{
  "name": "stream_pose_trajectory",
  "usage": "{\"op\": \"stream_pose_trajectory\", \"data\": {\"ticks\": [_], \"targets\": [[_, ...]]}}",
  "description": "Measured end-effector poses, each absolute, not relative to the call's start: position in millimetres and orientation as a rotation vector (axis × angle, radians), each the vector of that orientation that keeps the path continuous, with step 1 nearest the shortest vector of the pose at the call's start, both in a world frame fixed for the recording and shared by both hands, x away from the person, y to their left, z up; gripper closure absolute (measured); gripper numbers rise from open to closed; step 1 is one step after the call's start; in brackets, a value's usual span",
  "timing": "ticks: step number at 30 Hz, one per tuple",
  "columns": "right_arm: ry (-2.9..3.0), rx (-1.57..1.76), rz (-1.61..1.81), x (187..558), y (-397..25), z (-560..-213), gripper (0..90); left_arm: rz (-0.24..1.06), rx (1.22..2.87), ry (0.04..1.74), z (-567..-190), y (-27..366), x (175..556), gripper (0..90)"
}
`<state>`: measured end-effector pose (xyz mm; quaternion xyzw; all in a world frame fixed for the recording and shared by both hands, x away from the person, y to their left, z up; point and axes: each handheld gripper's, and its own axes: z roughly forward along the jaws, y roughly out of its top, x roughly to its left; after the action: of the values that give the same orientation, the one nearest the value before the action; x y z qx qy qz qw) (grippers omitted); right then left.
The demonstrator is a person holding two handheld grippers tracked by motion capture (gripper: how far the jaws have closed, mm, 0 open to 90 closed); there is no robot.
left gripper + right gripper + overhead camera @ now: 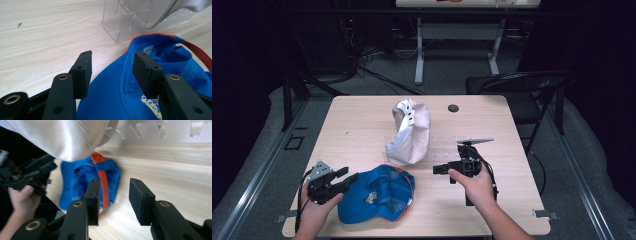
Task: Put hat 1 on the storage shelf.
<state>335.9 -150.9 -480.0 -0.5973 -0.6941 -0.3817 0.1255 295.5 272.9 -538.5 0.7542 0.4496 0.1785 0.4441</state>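
Observation:
A blue cap [377, 192] with orange trim lies upside down near the table's front edge. My left gripper [348, 175] is open at the cap's left side. In the left gripper view its jaws straddle the edge of the blue cap [150, 57] without closing on it. A white cap [409, 131] sits on a clear acrylic stand [443, 142] at the table's middle. My right gripper [438, 170] is open, right of the blue cap and in front of the stand, pointing left. Nothing is between its fingers, and the blue cap [80, 182] lies beyond its tips.
A small black round object [453, 108] lies on the far part of the wooden table [362, 120]. A dark folding chair [522, 87] stands off the far right corner. The other hand and its gripper [30, 175] appear beyond the blue cap in the right gripper view.

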Motion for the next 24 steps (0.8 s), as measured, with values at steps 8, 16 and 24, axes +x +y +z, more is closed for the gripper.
{"op": "stream_pose_trajectory", "data": {"ticks": [8, 16, 24], "targets": [[-2.081, -1.745, -1.052, 333, -139, -497, 61.5, 0.44, 1.871, 1.119, -539, 273, 295, 50.4], [-2.105, -1.688, -1.004, 330, -117, -512, 58.7, 0.442, 1.88, 1.122, -539, 274, 295, 50.0], [-2.123, -1.634, -0.976, 331, -92, -523, 58.3, 0.436, 1.881, 1.12, -540, 273, 295, 49.8]]}}
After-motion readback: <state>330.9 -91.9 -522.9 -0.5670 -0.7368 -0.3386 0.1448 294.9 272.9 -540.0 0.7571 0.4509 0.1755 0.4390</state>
